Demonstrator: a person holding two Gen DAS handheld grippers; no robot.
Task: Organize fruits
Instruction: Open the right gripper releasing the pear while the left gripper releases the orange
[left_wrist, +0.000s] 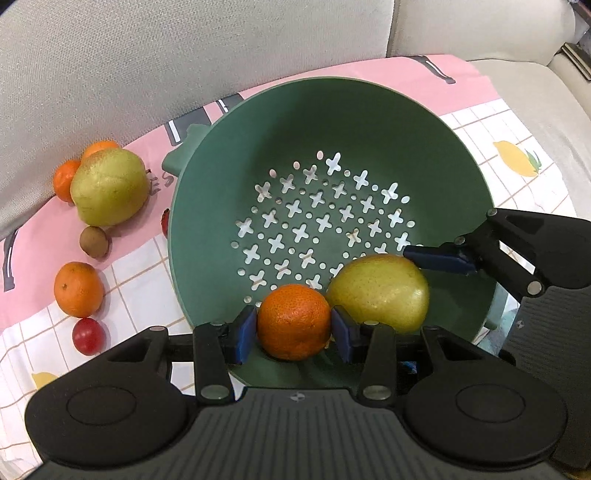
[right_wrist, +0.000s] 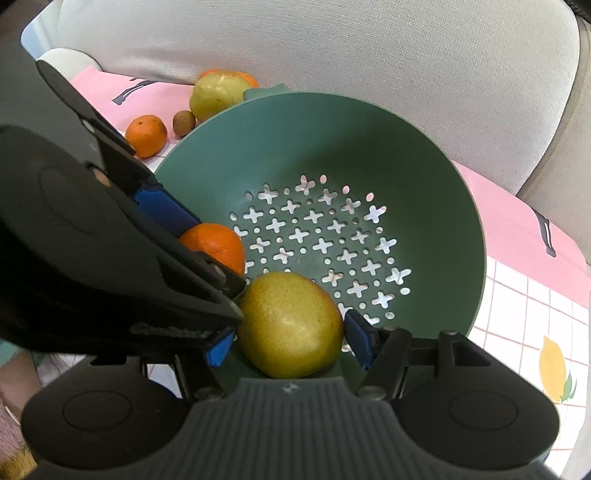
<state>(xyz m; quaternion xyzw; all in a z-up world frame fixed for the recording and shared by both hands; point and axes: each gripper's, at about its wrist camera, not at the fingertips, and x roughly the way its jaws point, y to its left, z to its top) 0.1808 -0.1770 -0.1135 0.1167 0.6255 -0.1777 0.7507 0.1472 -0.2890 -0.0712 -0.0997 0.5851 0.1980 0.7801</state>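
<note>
The left hand-held gripper clamps a round orange tangerine between its blue pads at six o'clock inside the green perforated plastic colander. Beside it, at four o'clock, the right hand-held gripper grips a yellow-green pear. More fruit lies at nine o'clock on the pink checked cloth.

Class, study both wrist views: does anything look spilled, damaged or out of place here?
Nothing looks spilled or damaged. The left tongs hold an orange and the right tongs a pear inside the green colander. Other fruit, such as a second pear, waits on the cloth.
</note>
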